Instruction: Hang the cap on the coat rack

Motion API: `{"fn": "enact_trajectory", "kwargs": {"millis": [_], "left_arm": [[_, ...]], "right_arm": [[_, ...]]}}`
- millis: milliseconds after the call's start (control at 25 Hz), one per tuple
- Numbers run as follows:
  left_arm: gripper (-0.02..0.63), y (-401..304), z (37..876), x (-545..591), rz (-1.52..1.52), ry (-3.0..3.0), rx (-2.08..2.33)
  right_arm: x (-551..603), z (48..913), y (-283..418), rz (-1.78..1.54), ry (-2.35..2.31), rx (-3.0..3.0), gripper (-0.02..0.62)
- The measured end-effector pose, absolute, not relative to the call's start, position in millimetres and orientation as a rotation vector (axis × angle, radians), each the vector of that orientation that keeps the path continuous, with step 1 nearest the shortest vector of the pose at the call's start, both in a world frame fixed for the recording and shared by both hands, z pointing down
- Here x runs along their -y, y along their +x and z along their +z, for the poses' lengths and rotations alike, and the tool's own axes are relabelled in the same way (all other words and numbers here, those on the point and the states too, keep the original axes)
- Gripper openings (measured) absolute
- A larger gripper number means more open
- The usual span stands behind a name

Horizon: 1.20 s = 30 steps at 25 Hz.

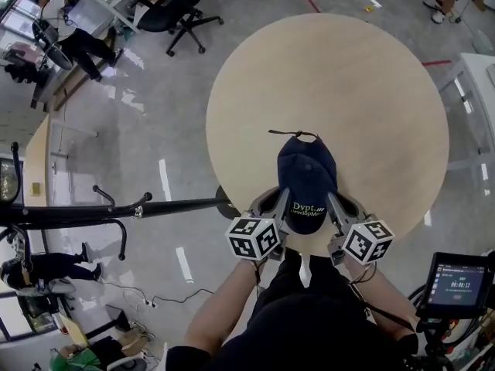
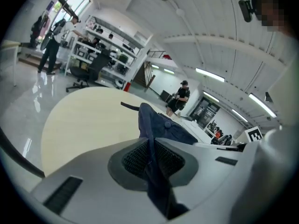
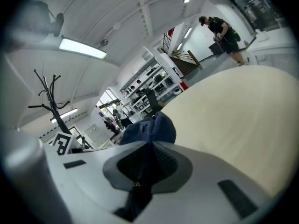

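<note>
A navy cap [image 1: 307,178] with pale lettering on its brim lies at the near edge of the round beige table [image 1: 348,76], its strap pointing away from me. My left gripper [image 1: 279,201] is shut on the cap's left side and my right gripper [image 1: 334,202] is shut on its right side. In the left gripper view the dark cloth of the cap [image 2: 161,127] is pinched between the ribbed pads [image 2: 135,157]. The right gripper view shows the cap [image 3: 150,129] clamped the same way. The black coat rack [image 1: 116,211] stands to the left of the table, also visible as a coat rack [image 3: 49,97] in the right gripper view.
A black office chair [image 1: 174,10] stands at the far left on the grey floor. A small screen [image 1: 456,283] is mounted at my lower right. People [image 2: 180,97] and shelving [image 2: 107,45] are in the background beyond the table.
</note>
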<state>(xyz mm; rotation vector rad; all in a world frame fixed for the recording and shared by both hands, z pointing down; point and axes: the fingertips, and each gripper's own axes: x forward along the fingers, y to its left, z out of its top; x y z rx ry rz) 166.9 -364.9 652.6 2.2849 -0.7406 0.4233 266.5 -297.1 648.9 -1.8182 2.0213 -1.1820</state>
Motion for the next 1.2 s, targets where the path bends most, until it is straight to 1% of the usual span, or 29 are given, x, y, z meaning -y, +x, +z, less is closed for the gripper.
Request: {"fn": "enact_trajectory", "kwargs": {"millis": [240,720,1200], "left_arm": [[0.043,118,576,340,0.240,2.319,0.865],[0.043,34,501,324,0.014,2.352,1.165],[0.043,-1,390,314,-0.197,2.623,1.379]], "right_arm": [[281,573,223,-1.014,-1.682,-2.212,0.032],[293,509,148,-0.766,-1.321,-2.541,0.028],[304,415,111,-0.528,-1.061,-2.577,0.026]]}}
